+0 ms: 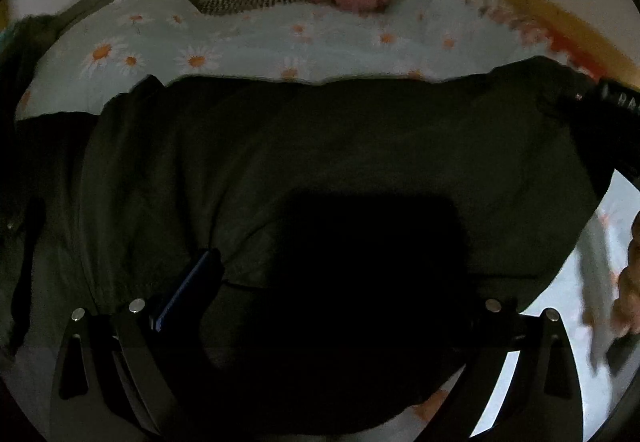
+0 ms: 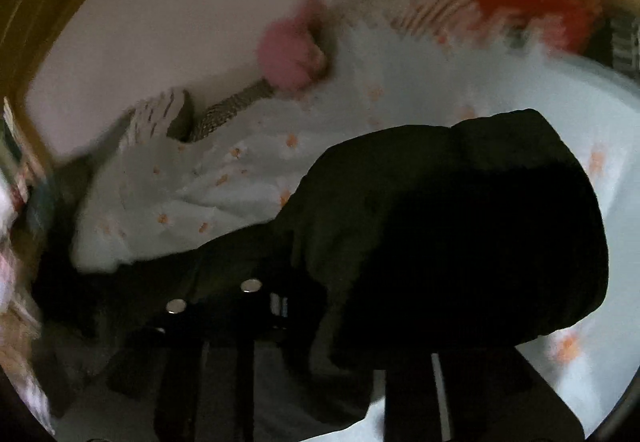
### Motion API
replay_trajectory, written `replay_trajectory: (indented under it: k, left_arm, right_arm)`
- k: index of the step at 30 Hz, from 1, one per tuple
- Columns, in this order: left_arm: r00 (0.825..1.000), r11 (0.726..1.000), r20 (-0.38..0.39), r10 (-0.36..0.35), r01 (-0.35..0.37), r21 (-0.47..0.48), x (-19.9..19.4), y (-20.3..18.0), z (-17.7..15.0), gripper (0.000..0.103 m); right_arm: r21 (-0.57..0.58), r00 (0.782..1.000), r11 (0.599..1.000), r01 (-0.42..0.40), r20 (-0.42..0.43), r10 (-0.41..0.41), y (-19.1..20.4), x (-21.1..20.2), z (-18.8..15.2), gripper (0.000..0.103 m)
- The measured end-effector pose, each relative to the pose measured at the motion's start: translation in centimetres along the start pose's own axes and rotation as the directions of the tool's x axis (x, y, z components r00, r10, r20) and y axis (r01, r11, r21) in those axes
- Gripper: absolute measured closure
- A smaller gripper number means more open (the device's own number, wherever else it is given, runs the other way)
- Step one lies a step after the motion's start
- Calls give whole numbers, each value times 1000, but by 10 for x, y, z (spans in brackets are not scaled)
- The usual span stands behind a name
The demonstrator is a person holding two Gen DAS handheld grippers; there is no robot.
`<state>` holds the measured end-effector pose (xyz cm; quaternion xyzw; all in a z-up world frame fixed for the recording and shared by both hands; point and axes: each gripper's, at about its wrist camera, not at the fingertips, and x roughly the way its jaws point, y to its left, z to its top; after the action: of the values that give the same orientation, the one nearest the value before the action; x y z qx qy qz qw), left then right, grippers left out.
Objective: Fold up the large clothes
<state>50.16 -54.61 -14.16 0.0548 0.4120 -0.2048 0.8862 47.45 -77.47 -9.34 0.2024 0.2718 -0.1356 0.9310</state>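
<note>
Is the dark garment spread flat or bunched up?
Partly bunched: the dark garment humps above the daisy bedding; it lies broader in the left view.

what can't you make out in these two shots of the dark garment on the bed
- Left wrist view: the right finger of the left gripper is lost against the dark garment.
- Right wrist view: the right gripper fingertips are buried in garment folds; grip unclear.
- Right wrist view: the pink plush toy is motion-blurred.
</note>
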Motion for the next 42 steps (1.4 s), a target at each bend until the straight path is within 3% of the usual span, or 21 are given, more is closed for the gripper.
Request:
replay_trajectory:
  k: [1,3,7,9,12,14,15,16,19,21,23,27,30,32,34,36,37,39,41,42]
  left_arm:
    - [999,999,48,-6,8,-36,-10,7,0,5]
    - [989,993,145,-30,45,-104,-37,25,3,5]
    - [964,992,265,-16,49,-118,-87,55,16,5]
    - [949,987,313,-36,82,-137,-113,71,27,5]
    - [926,974,362,-106,170,-149,-152,89,52,5]
    - [906,968,390,-161,223,-118,-178,88,68,6]
    - [902,967,388,-189,240,-88,-187,83,77,5]
    - [909,966,359,-213,250,-60,-194,76,88,5]
    - [921,944,230,-313,328,-30,-192,55,108,5]
    - [921,920,117,-372,383,-81,-180,47,116,5]
    - [902,883,53,-428,430,-187,-168,48,119,5]
    - [871,820,103,-480,487,-302,-170,47,113,6]
    - [881,827,79,-467,467,-314,-167,37,112,6]
    - [891,844,54,-450,444,-299,-164,31,111,6]
    - [916,877,-10,-400,380,-296,-157,30,107,6]
    - [926,897,-90,-366,325,-299,-145,33,104,6]
    - [925,897,-113,-362,313,-311,-139,36,101,6]
    - [912,868,-99,-399,340,-361,-135,50,96,7]
    - [910,855,-64,-411,359,-375,-138,61,93,56]
    - [913,856,-71,-401,346,-384,-137,66,92,85]
  right_arm:
    - [-136,997,988,67,58,-60,27,-9,0,87]
    - [-289,983,944,162,131,-129,59,-17,-5,90]
    - [-526,948,794,304,250,-197,115,-22,-26,91]
    - [-595,934,726,345,293,-205,137,-24,-40,92]
    - [-646,916,654,393,340,-213,151,-31,-53,92]
    - [-688,890,570,449,400,-218,165,-33,-64,92]
    - [-707,875,520,479,434,-216,172,-34,-71,92]
    - [-716,865,491,496,454,-212,177,-37,-76,92]
    - [-730,824,387,563,533,-191,192,-45,-91,92]
    - [-730,797,324,601,580,-170,199,-52,-101,92]
    - [-731,778,273,626,610,-150,205,-57,-110,92]
    - [-739,770,219,637,622,-139,212,-55,-121,92]
    - [-750,764,150,645,635,-110,219,-54,-136,92]
    - [-756,766,122,643,636,-94,222,-56,-147,92]
    - [-760,768,108,641,636,-79,227,-56,-154,92]
    - [-763,772,118,636,632,-75,230,-59,-155,92]
    - [-762,771,122,636,632,-76,231,-59,-154,92]
    - [-760,772,140,635,631,-77,230,-65,-152,92]
    - [-759,775,158,631,627,-81,230,-67,-149,92]
    - [-759,775,164,630,626,-85,230,-68,-148,92]
